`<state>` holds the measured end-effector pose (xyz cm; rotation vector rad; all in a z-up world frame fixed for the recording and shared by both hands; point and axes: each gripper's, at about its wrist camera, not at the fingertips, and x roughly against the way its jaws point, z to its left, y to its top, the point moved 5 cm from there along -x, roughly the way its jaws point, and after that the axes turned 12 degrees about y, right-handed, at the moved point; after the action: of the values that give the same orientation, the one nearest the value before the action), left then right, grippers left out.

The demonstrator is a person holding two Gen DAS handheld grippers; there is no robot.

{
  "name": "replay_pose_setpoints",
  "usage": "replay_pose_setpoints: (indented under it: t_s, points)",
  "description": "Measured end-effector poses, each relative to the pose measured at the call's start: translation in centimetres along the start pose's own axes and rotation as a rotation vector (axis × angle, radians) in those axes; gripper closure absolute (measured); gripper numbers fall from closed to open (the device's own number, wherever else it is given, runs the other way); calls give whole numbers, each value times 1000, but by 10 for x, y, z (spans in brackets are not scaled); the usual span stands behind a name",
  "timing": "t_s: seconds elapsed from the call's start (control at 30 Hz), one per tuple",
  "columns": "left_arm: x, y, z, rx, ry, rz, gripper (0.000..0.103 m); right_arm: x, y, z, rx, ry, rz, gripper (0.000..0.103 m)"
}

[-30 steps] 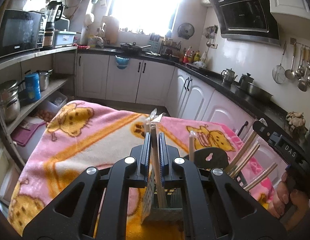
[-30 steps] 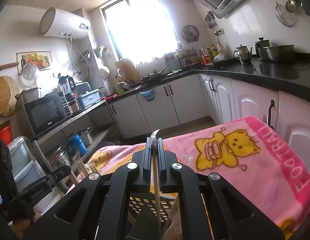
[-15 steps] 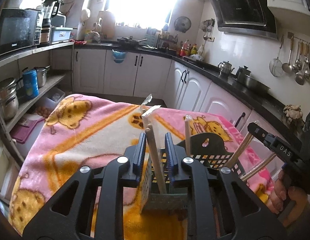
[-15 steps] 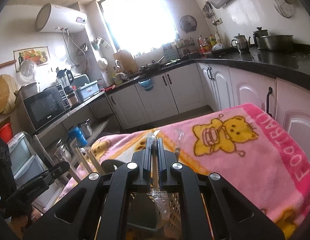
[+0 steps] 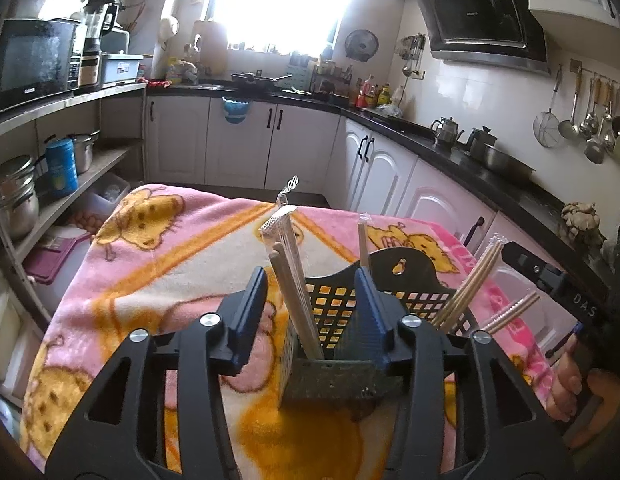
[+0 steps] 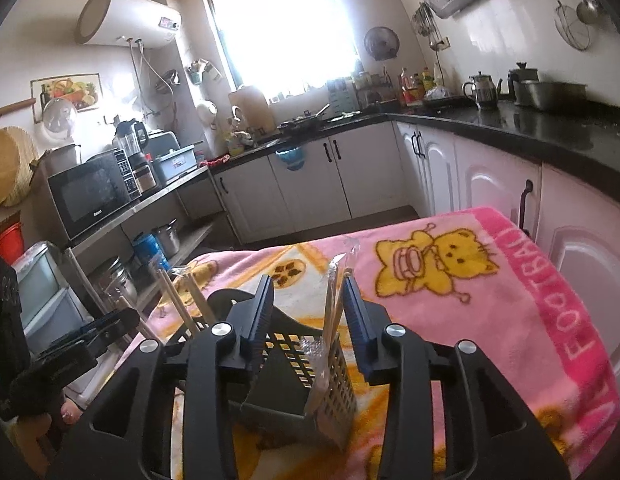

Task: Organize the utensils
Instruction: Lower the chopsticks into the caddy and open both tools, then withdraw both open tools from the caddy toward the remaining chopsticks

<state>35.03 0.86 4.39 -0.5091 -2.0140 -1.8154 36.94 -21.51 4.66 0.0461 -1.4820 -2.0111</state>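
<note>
- the wrapped chopsticks stand tilted in the near-left compartment of the black utensil caddy, between the left tool's jaws but touching neither pad; they lean toward its left jaw.
- a second wrapped pair stands in the caddy between the right tool's jaws, also free of the pads, its clear sleeve sticking up above them.
- more chopsticks fan out of the caddy's far-right compartment, to the right of the left tool.
- handling, as a judgement: the sticks look light, thin and stiff, while the plastic sleeve is probably slick and crinkly, so a pinch on the wrapper alone could slide; the firmest hold would be across the wood at mid-length, above the caddy rim.
- the caddy is perforated and looks light, so it may tip or skid on the soft cloth if a stick is dragged sideways.
- the left tool is about half open and has just been opening; it has hold of nothing.
- the right tool is likewise partly open, jaws just parted, gripping nothing.
- both pairs seem delivered; backing each tool straight out would avoid knocking them.
- the caddy sits on a pink cartoon blanket covering the bench, directly ahead of both tools.
- a person's hand shows at the right tool's handle, right of the left tool.
</note>
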Motion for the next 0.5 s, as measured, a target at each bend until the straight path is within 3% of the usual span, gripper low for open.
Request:
replay_pose_setpoints:
  t_s: [0.07,0.5]
  points:
    - [3,-1,0,7,-15,5,54,6,0,3,14,-4,-1,65]
    - [29,-12,8,32,-9,-3,22,38,-9,13,48,-20,38,53]
